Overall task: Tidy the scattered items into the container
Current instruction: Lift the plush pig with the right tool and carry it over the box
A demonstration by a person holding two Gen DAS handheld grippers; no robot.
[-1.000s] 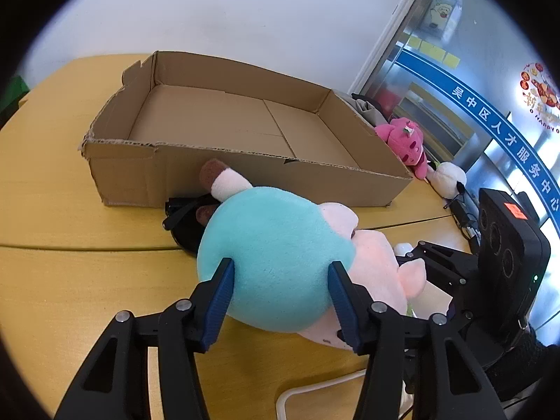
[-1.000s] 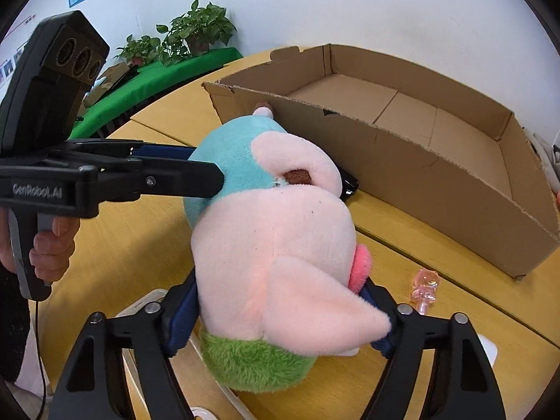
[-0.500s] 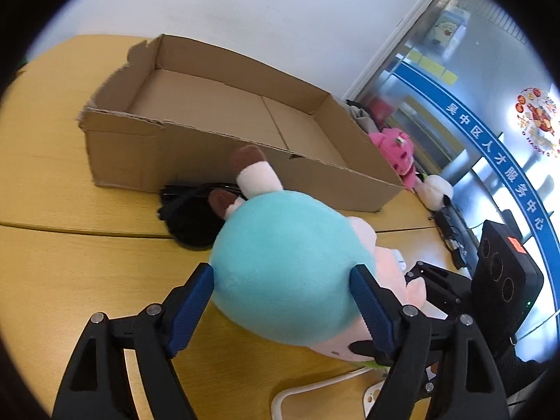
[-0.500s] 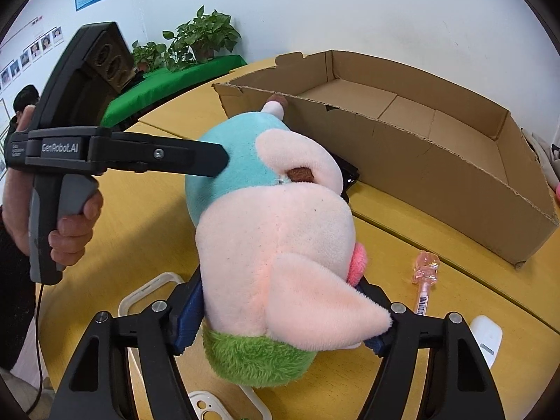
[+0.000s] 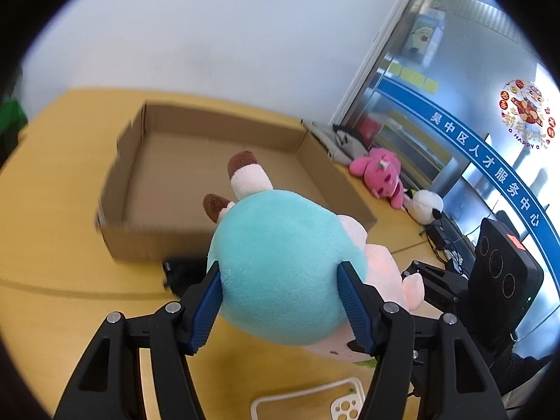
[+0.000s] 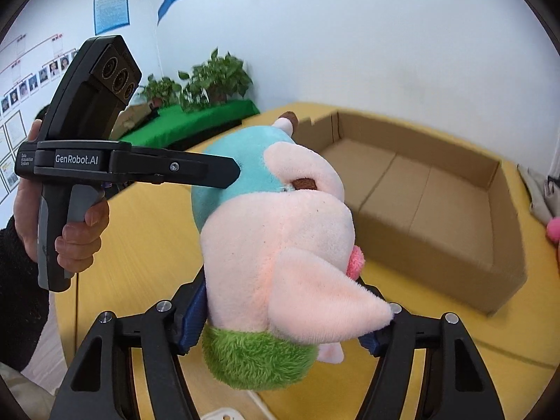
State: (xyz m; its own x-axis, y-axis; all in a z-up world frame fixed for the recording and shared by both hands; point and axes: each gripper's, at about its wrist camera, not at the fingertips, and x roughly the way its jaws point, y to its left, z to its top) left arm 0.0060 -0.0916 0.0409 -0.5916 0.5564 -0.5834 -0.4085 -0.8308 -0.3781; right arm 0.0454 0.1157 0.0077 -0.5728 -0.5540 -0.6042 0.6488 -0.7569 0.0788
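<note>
We found both grippers clamped on one plush pig, lifted above the yellow table just before the near wall of the cardboard box. The left gripper had its jaws spread wide, blue pads pressed into the teal body. The right gripper gripped the pink head, jaws equally wide. A pink plush lay beyond the box's far right corner.

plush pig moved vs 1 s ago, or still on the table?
Yes. The plush pig has gone up and toward the cardboard box: its feet now overlap the box floor instead of sitting below the near wall.
</note>
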